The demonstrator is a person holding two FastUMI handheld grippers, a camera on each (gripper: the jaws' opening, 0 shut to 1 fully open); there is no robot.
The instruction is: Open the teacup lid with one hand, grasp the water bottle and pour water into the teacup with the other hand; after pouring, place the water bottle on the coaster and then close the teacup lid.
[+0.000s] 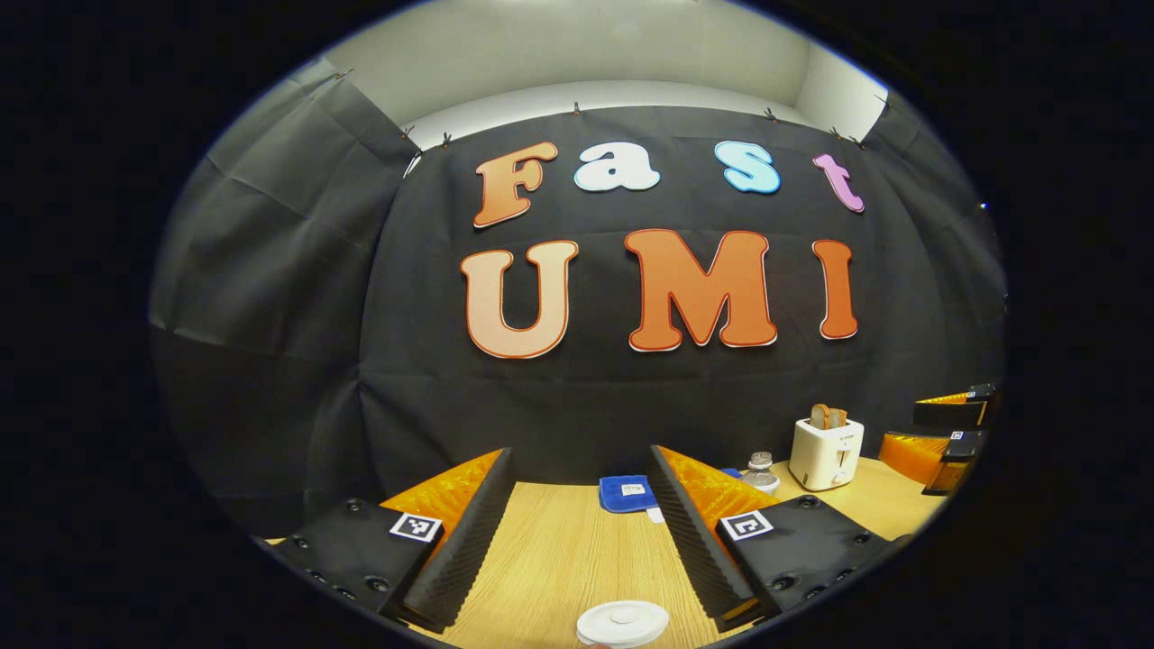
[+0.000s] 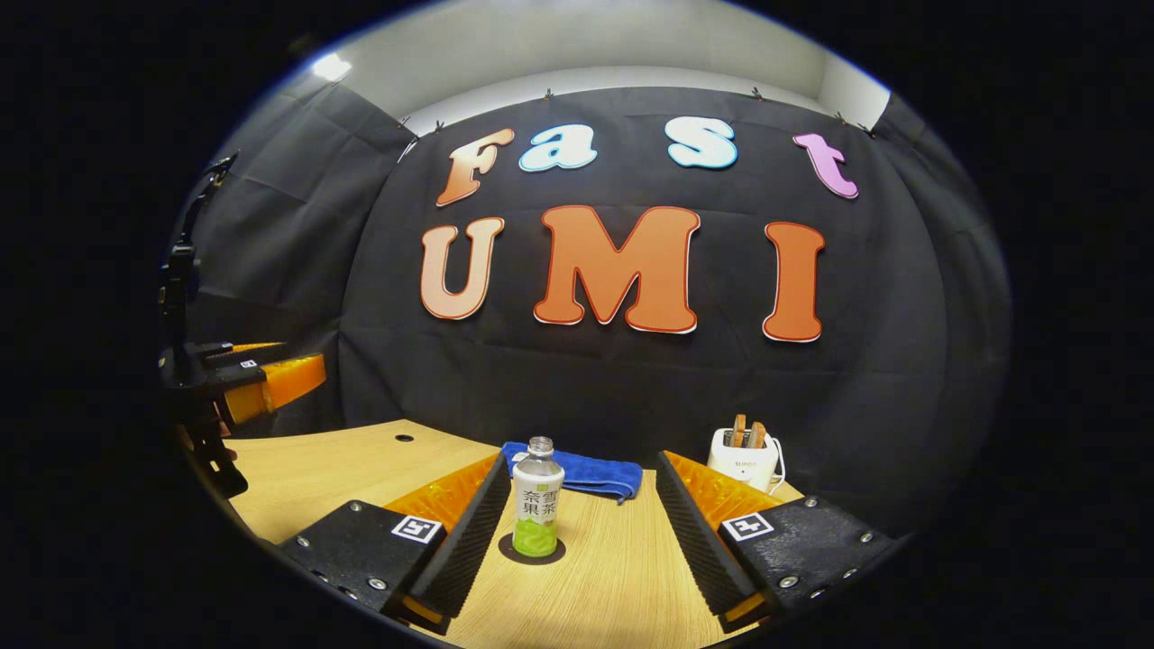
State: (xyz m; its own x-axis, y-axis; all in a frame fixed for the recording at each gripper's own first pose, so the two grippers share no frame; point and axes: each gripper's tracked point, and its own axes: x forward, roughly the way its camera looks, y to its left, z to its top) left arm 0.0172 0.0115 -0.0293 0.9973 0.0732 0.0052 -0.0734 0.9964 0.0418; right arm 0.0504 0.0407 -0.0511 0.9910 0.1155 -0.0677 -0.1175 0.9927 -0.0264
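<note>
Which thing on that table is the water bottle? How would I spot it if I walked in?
Look at the wooden table in front of the black cloth wall. Near its back edge lies a folded blue cloth, with a white toaster to one side. The water bottle stands upright before the cloth on a dark round coaster: clear, with a green-and-white label.

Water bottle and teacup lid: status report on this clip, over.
Left tool open above the round white teacup lid. Right tool open, facing the clear green-labelled water bottle upright on the dark round coaster. Path clear.
</note>
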